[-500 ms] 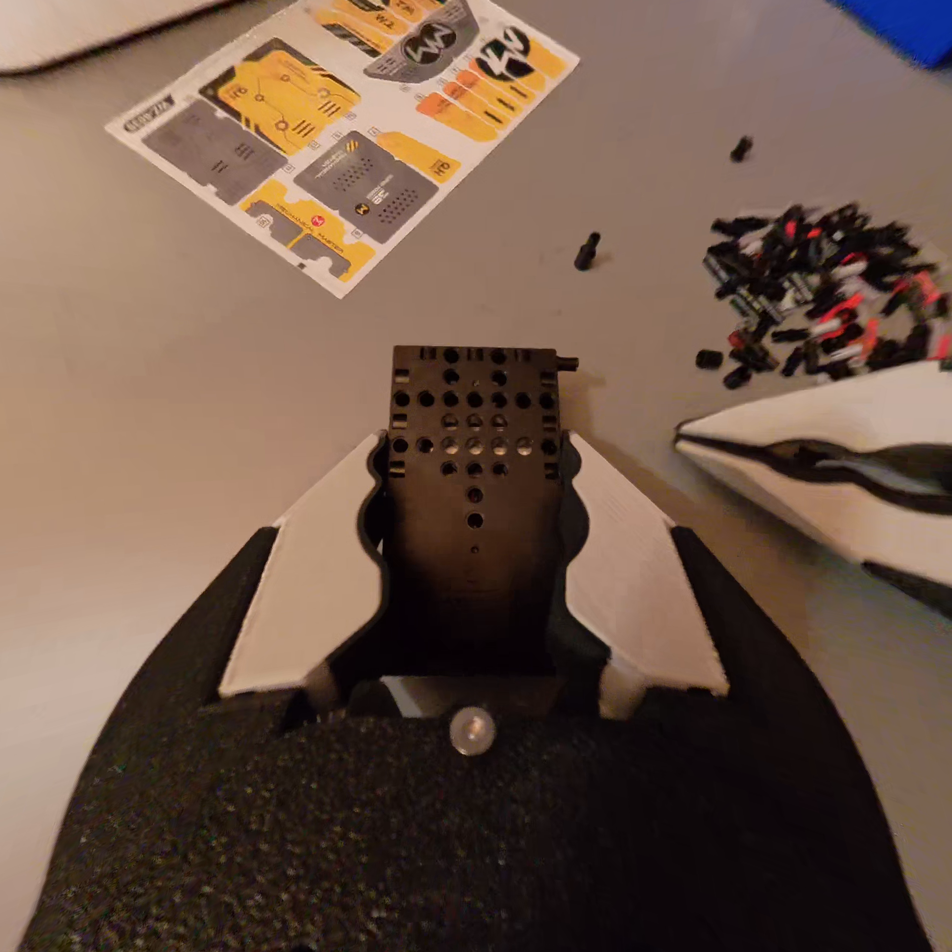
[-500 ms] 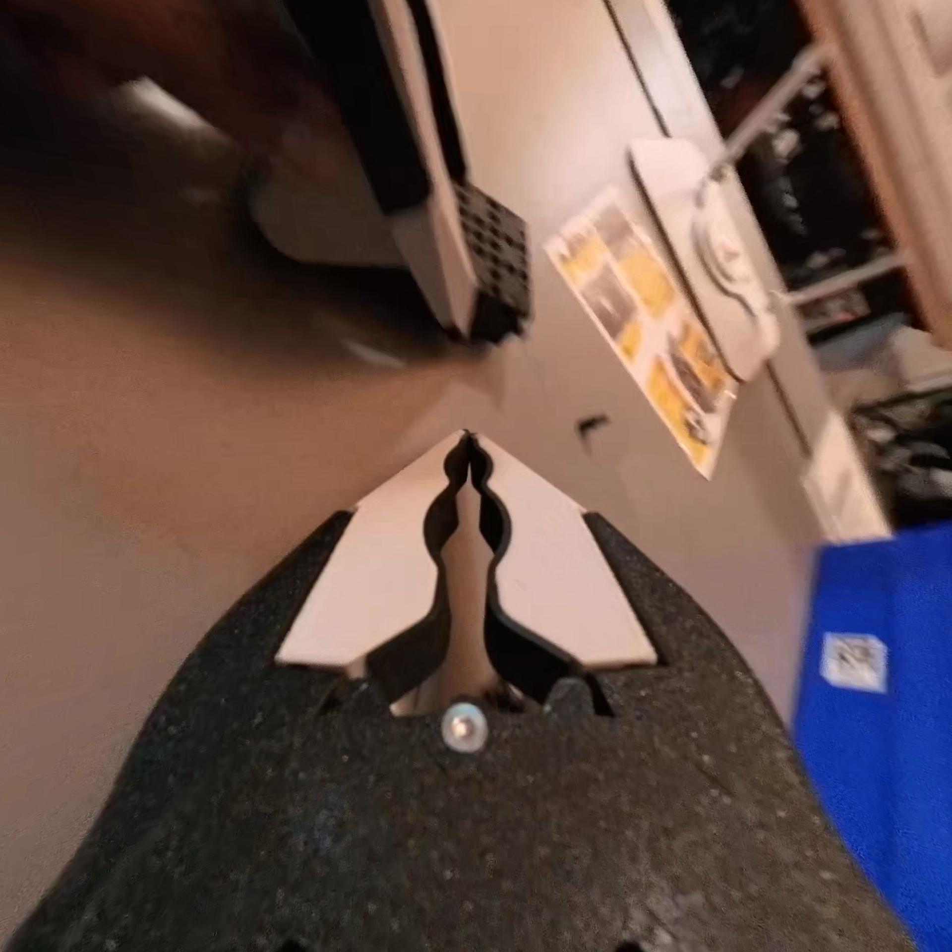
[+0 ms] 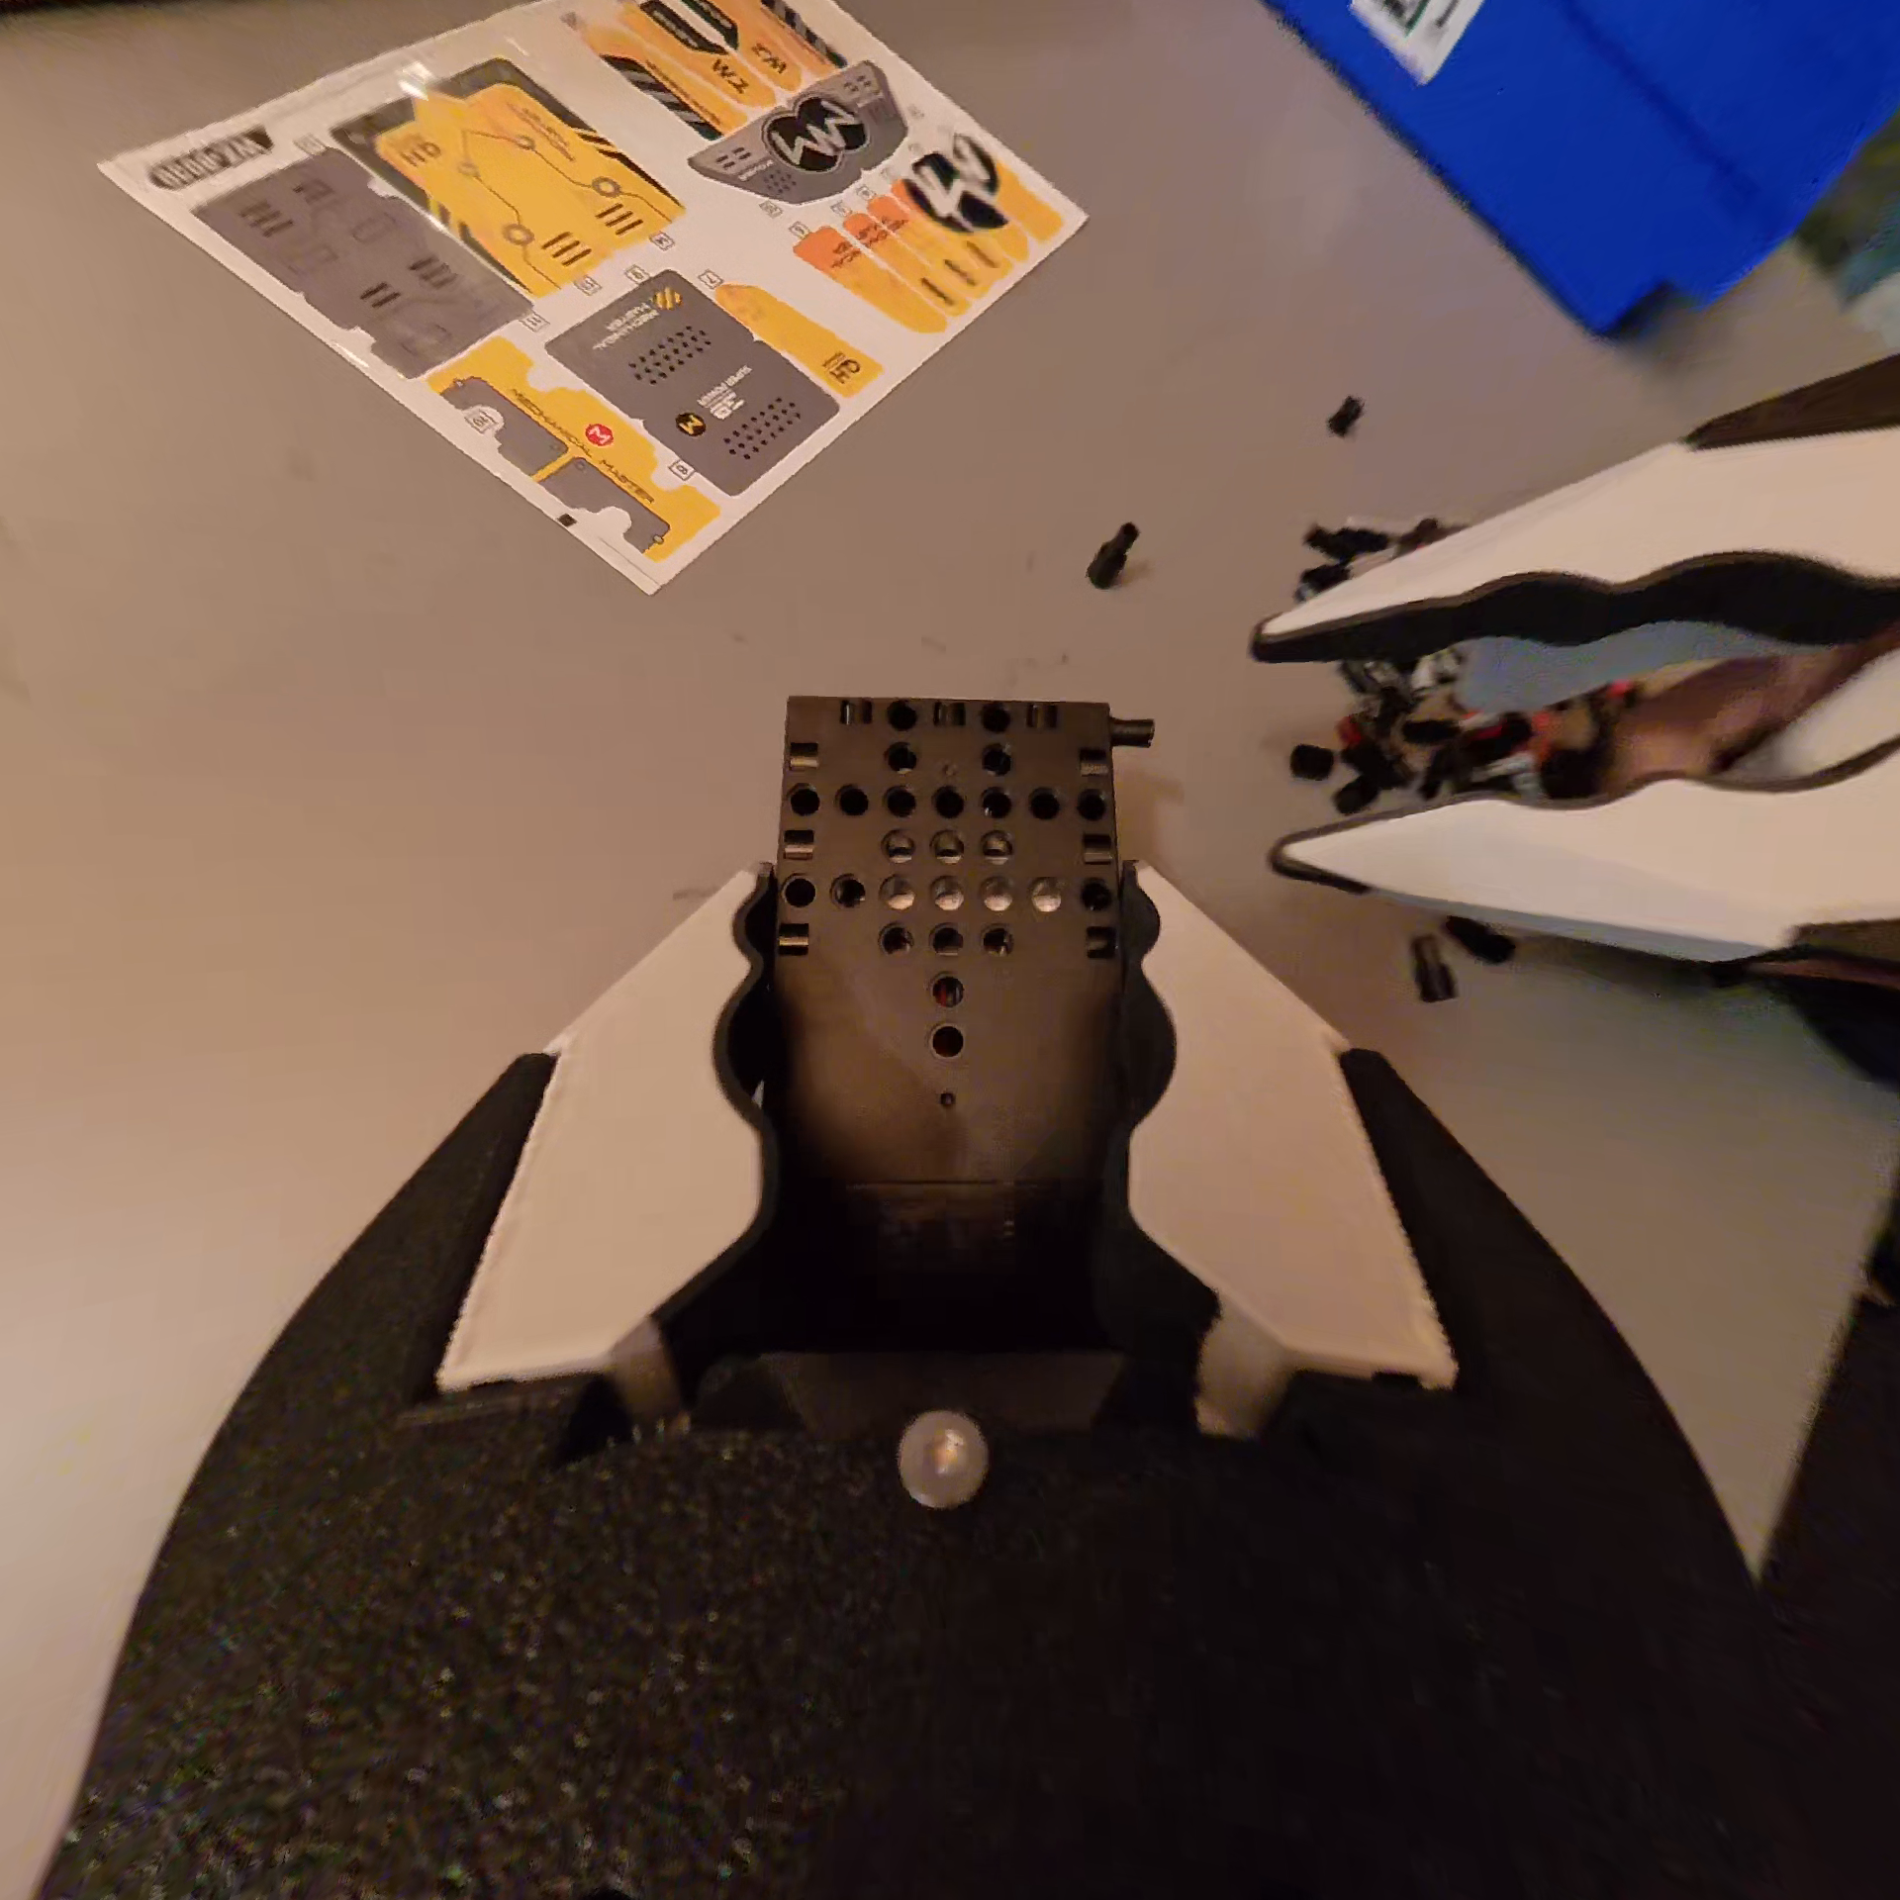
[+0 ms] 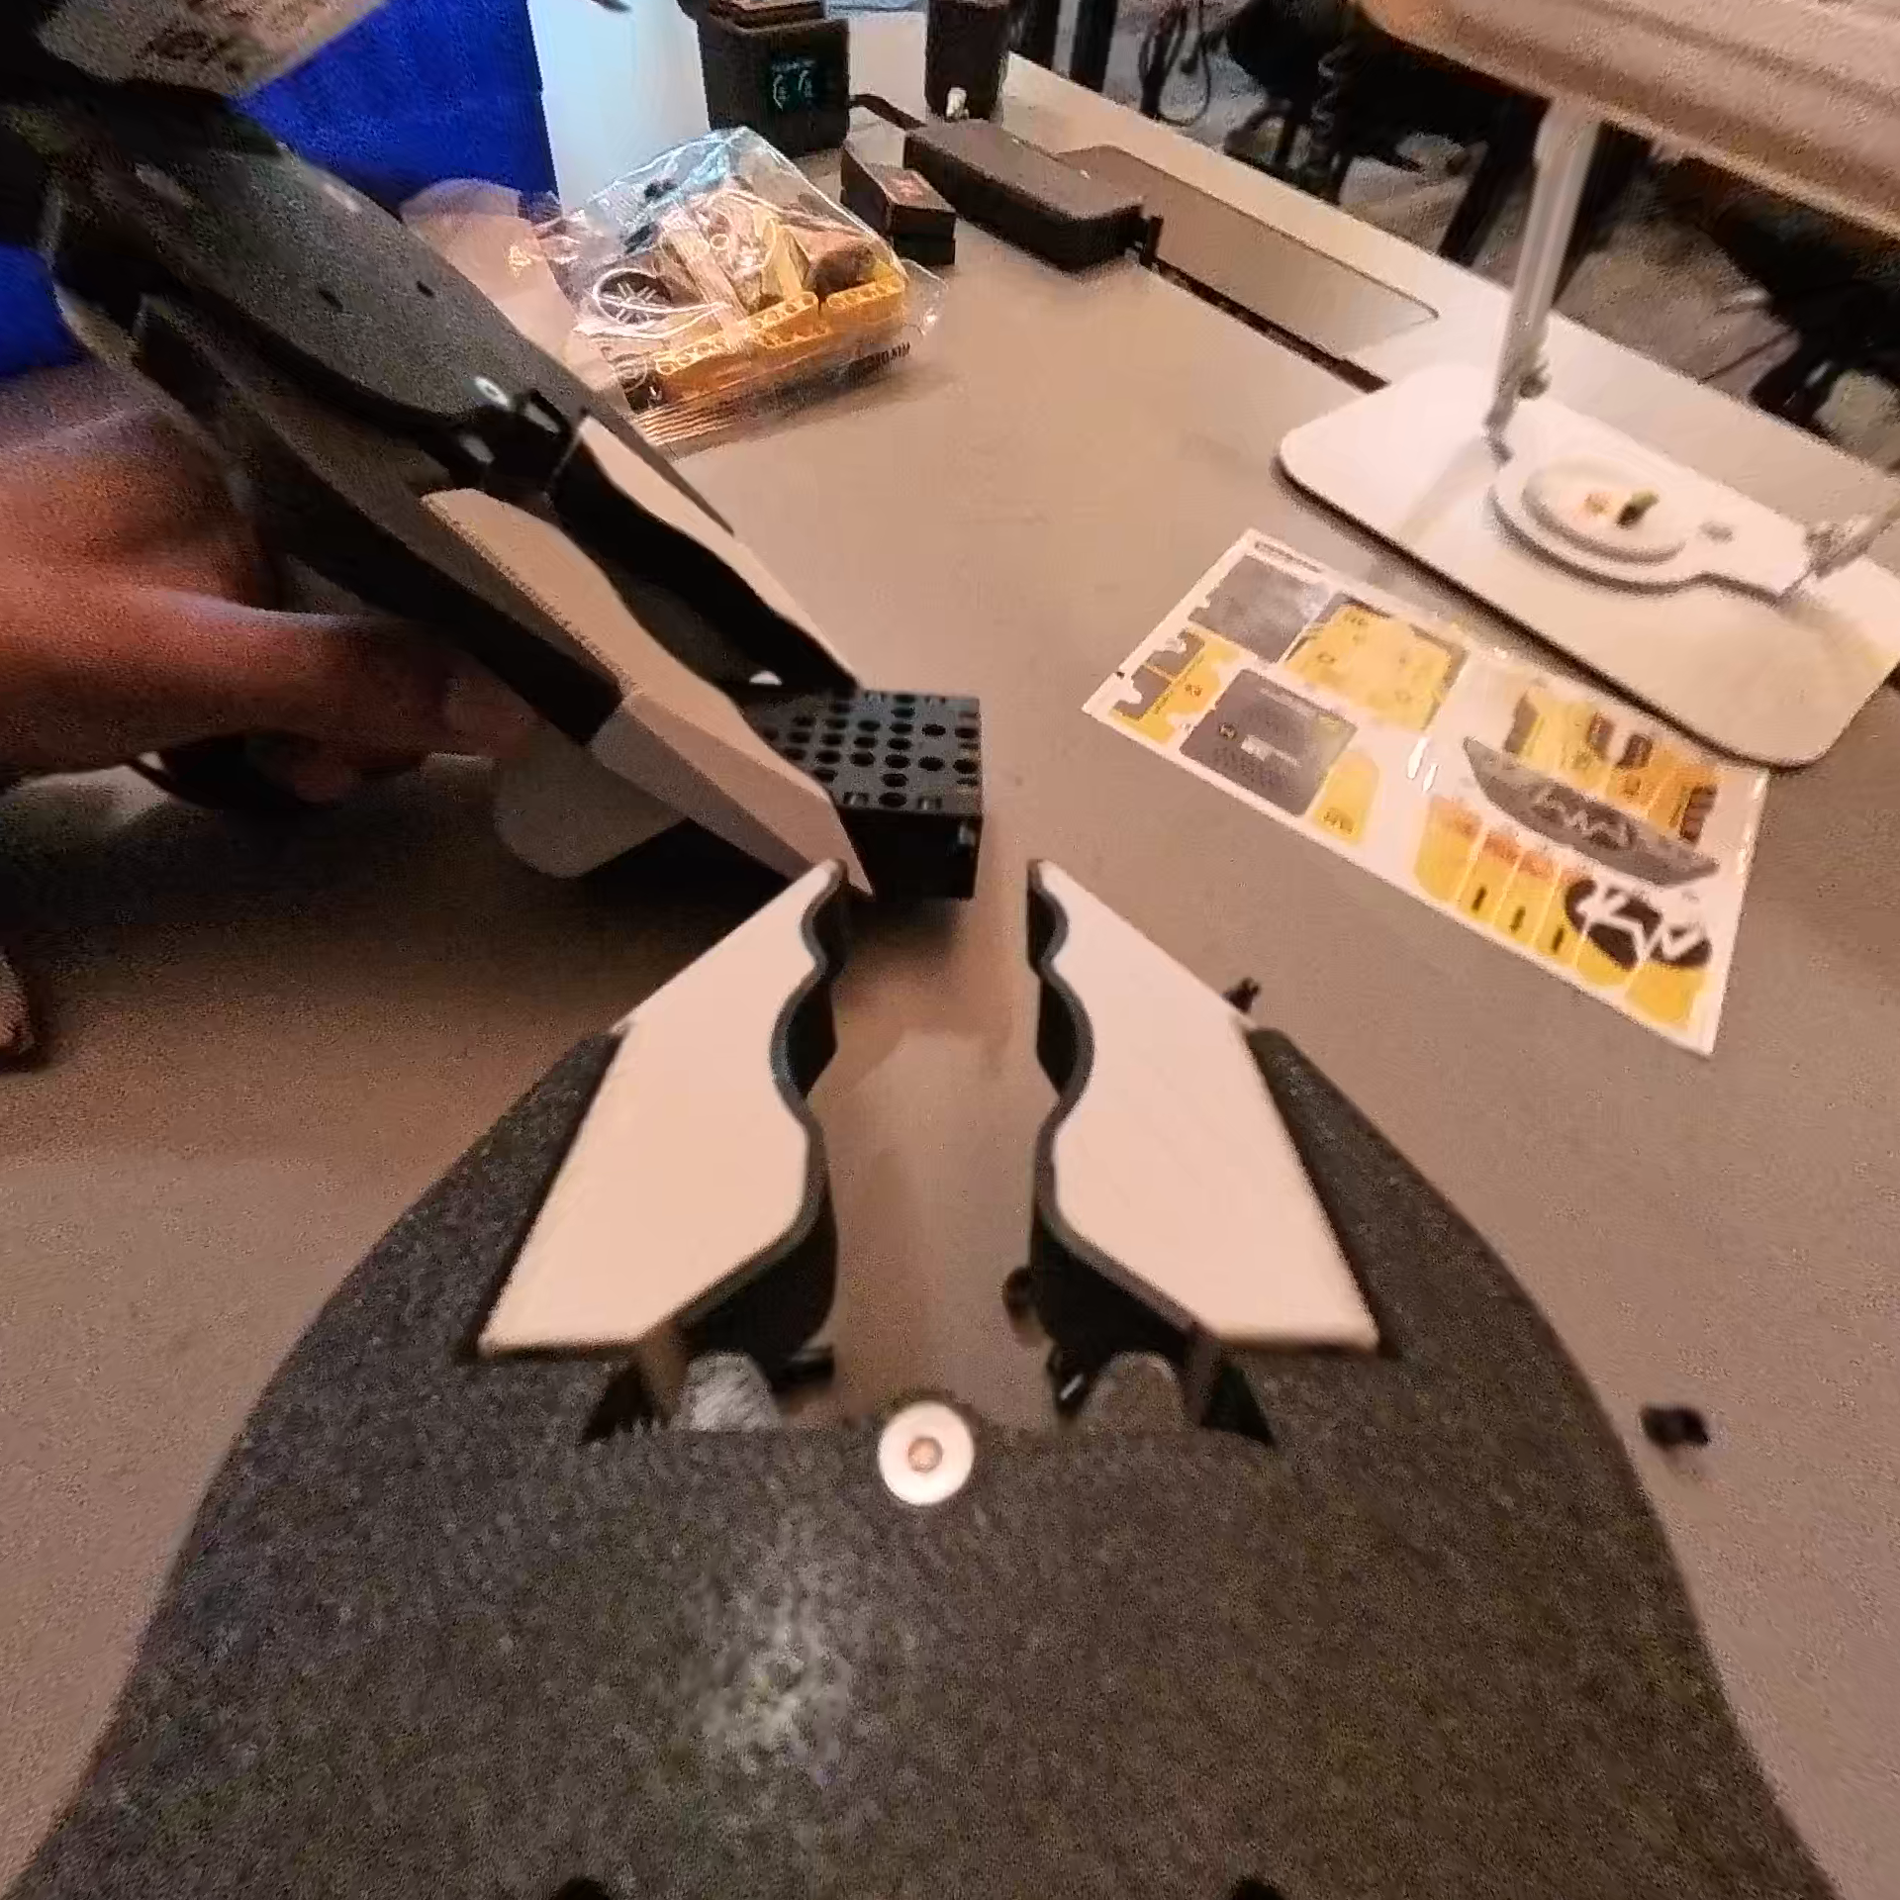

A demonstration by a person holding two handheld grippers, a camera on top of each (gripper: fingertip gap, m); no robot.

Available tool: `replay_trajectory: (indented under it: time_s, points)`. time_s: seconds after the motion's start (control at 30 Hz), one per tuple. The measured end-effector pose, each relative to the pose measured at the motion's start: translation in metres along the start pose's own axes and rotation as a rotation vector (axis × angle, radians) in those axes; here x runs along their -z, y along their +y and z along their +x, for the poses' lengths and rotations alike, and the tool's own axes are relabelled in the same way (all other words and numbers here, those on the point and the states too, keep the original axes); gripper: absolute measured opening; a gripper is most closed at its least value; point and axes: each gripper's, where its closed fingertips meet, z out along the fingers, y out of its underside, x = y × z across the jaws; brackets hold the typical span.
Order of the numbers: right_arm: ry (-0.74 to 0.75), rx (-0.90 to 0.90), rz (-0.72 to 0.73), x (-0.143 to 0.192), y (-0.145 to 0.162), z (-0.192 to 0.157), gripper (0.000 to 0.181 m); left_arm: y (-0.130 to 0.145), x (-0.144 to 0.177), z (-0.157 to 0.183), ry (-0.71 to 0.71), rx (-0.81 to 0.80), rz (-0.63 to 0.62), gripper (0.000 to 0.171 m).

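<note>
Here, a black perforated block [image 3: 946,894], a rigid plastic building part dotted with round holes, sits clamped by its two long sides in the left hand-held gripper [image 3: 946,884], its front end jutting past the fingertips just above the grey table [image 3: 308,823]. A short black pin [image 3: 1131,730] protrudes from the block's far right corner. The piece looks light and stiff, with smooth flat flanks that could slip under a loose squeeze; the long sides, where it is gripped now, appear the safest place to take hold, well clear of the pin. Just to its right, the right hand-held gripper [image 4: 930,884] hangs with its jaws parted to a moderate gap and nothing between them, its tips close beside the block's pinned corner. Below that gripper lies a scattered heap of small black, red and white connector pins [image 3: 1439,740], with a few loose black ones [image 3: 1112,555] strayed toward the middle of the table. Beyond, a yellow-and-grey sticker sheet [image 3: 576,288] lies flat, a blue bin [image 3: 1604,154] stands at the far right corner, and a clear bag of yellow parts [image 4: 740,278] rests behind, near a white stand base [image 4: 1542,555].
</note>
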Motion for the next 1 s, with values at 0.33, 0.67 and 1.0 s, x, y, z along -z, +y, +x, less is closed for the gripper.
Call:
replay_trajectory:
  time_s: [0.33,0.67,1.0]
  points:
    - [-0.034,0.135,0.011,-0.012,-0.010,-0.001,0.009,0.000,0.007,0.013,0.209,0.132,0.022,0.065]
    - [-0.009,0.243,0.024,-0.016,-0.013,-0.003,0.005,-0.002,0.009,0.012,0.236,0.166,0.032,0.065]
    - [-0.067,0.065,-0.107,-0.008,-0.015,0.000,0.004,-0.035,0.041,0.041,0.178,-0.159,0.310,0.079]
